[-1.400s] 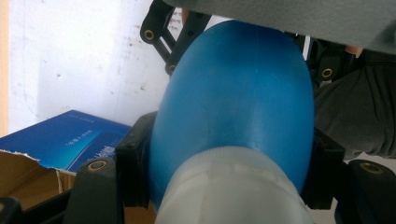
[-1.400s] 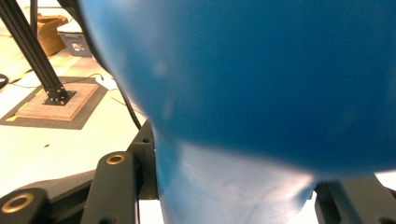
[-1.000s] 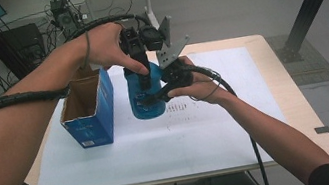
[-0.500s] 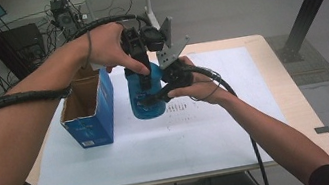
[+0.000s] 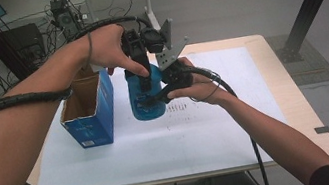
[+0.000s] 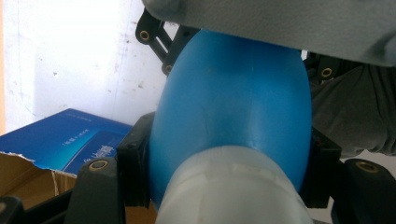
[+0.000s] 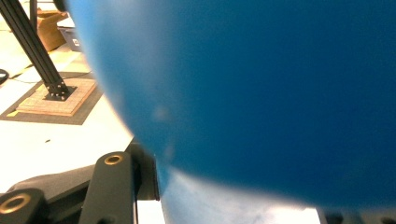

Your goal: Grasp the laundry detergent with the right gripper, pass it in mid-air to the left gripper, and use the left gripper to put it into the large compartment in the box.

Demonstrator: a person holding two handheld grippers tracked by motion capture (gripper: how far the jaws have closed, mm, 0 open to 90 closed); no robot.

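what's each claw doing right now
left claw: shut on the blue bottle, at its upper part
right claw: against the blue bottle, grip cannot be told

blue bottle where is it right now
In the high view the blue bottle stands upright near the middle of the white mat, just right of the open box, with the left tool on top and the right tool at its side.

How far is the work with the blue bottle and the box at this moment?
Done, it seems: the blue bottle stands outside the open blue box, beside it on the white mat. In hand: the left gripper clamps the bottle near its white cap, and the right gripper grips its body from the side. Left, probably: the cap remains on, so opening it looks like the pending step.
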